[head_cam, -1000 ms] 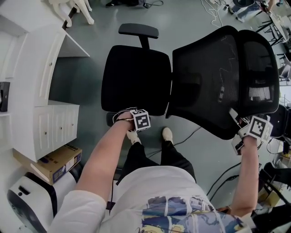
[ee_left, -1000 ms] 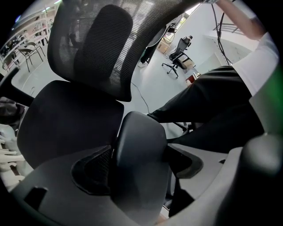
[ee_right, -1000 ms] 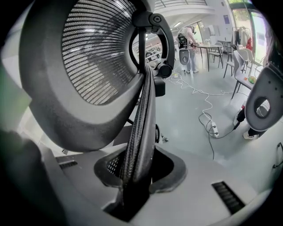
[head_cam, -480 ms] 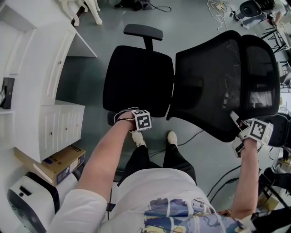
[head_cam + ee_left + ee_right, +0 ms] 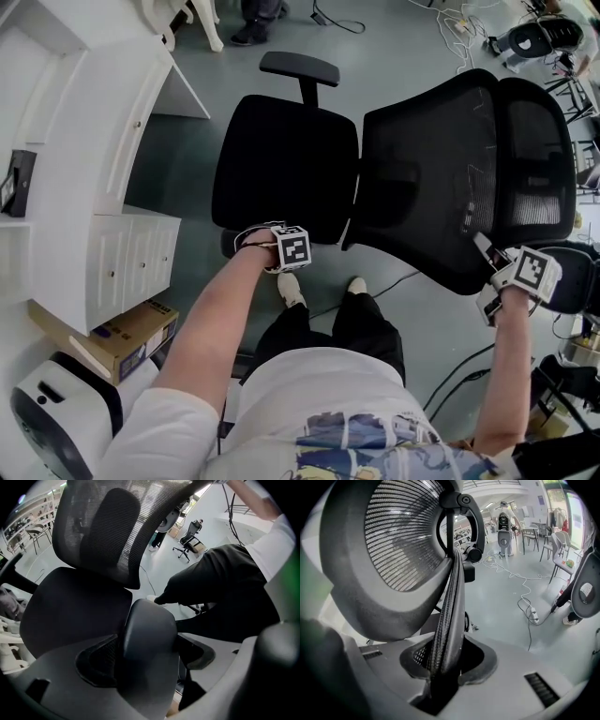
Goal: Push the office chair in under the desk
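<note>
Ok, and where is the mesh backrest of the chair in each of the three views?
Head view: the mesh backrest fills the right centre; the right gripper holds its near edge.
Left gripper view: mesh backrest at the top, above the armrest in the jaws.
Right gripper view: mesh backrest upper left, edge between the jaws.
Shared landmark: the grey floor.

Black mesh backrest, matt fabric seat

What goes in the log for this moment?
left claw: shut on armrest | right claw: shut on backrest | chair: not yet under desk
</note>
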`<state>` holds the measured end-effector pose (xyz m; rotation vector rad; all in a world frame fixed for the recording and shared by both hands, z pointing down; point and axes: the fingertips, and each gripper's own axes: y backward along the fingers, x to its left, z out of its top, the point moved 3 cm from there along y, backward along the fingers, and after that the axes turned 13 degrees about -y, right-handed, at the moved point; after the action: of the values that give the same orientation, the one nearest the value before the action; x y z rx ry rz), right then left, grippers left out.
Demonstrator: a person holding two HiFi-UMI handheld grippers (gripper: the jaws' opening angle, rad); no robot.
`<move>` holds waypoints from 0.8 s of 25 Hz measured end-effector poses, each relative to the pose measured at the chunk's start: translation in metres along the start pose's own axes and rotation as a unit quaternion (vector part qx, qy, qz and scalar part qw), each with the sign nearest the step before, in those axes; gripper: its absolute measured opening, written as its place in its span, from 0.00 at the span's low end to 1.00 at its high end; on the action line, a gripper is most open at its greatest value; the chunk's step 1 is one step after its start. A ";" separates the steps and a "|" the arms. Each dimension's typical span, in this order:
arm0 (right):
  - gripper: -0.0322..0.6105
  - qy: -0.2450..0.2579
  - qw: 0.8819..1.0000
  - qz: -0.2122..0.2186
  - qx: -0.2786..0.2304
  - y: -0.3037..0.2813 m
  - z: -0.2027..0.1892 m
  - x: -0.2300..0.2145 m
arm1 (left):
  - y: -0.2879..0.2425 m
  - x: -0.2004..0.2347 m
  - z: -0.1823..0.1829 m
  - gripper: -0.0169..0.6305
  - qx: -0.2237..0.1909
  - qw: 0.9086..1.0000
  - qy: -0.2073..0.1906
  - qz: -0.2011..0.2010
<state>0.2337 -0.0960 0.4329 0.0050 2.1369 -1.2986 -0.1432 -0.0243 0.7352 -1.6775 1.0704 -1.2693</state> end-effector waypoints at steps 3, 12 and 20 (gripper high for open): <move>0.21 0.005 1.000 -0.001 0.001 -0.009 -0.004 0.014 | 0.001 0.002 -0.015 0.65 -0.004 1.000 0.001 0.000; 0.21 0.019 1.000 0.003 0.005 -0.022 -0.008 0.039 | 0.006 0.000 -0.039 0.65 -0.007 1.000 0.013 -0.006; 0.21 0.015 1.000 0.020 0.007 -0.036 -0.018 0.069 | 0.012 -0.002 -0.070 0.65 0.008 1.000 0.028 -0.009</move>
<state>0.1581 -0.1208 0.4318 0.0725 2.1424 -1.2972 -0.2135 -0.0328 0.7385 -1.6518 1.0781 -1.3383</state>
